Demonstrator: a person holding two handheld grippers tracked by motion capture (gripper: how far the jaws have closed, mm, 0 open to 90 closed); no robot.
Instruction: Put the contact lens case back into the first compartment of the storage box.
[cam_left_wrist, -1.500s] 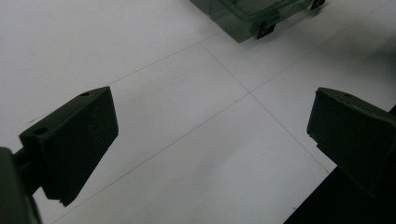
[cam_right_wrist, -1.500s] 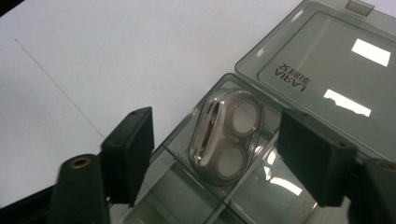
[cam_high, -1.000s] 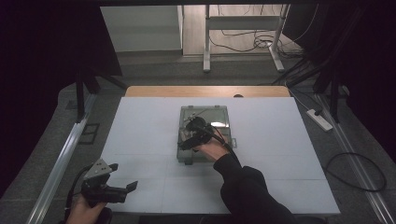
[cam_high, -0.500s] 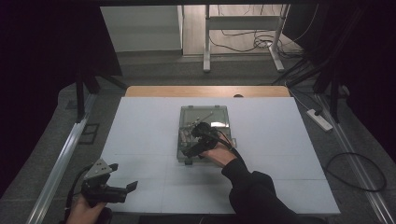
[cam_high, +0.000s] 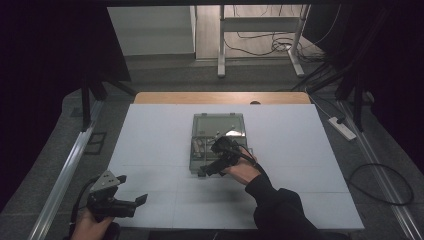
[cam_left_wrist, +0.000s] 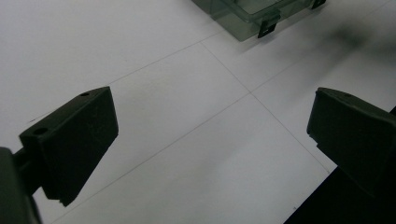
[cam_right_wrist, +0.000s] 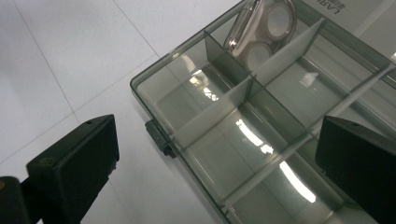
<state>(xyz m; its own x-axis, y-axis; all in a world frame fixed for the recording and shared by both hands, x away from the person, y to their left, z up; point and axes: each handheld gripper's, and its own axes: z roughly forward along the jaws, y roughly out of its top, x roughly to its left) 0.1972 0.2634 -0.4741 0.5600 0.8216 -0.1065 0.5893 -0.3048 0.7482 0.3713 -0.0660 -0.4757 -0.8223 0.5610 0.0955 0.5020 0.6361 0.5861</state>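
A clear plastic compartment box (cam_high: 220, 125) lies in the middle of the white table (cam_high: 150, 140). My right gripper (cam_high: 212, 167) hovers over its near left corner. Its jaws have just been opening and now stand wide apart with nothing gripped between them. In the right gripper view my right gripper (cam_right_wrist: 215, 158) frames the box (cam_right_wrist: 261, 140), its dividers and a small latch (cam_right_wrist: 156, 135). Shiny round metal pieces (cam_right_wrist: 261, 28) lie in one far compartment. My left gripper (cam_high: 131, 189) rests open at the table's near left corner, well away from the box (cam_left_wrist: 247, 14). Between the jaws of my left gripper (cam_left_wrist: 210, 135) there is bare table.
A wooden edge (cam_high: 220, 97) borders the table's far side. A metal rail (cam_high: 65, 175) runs along the left. A power strip (cam_high: 342, 127) and cables lie on the floor at the right. A person's dark sleeve (cam_high: 280, 210) reaches in from the bottom.
My right hand has drawn back from the box's middle toward its near edge, and its jaws have spread wider. The left gripper has stayed put.
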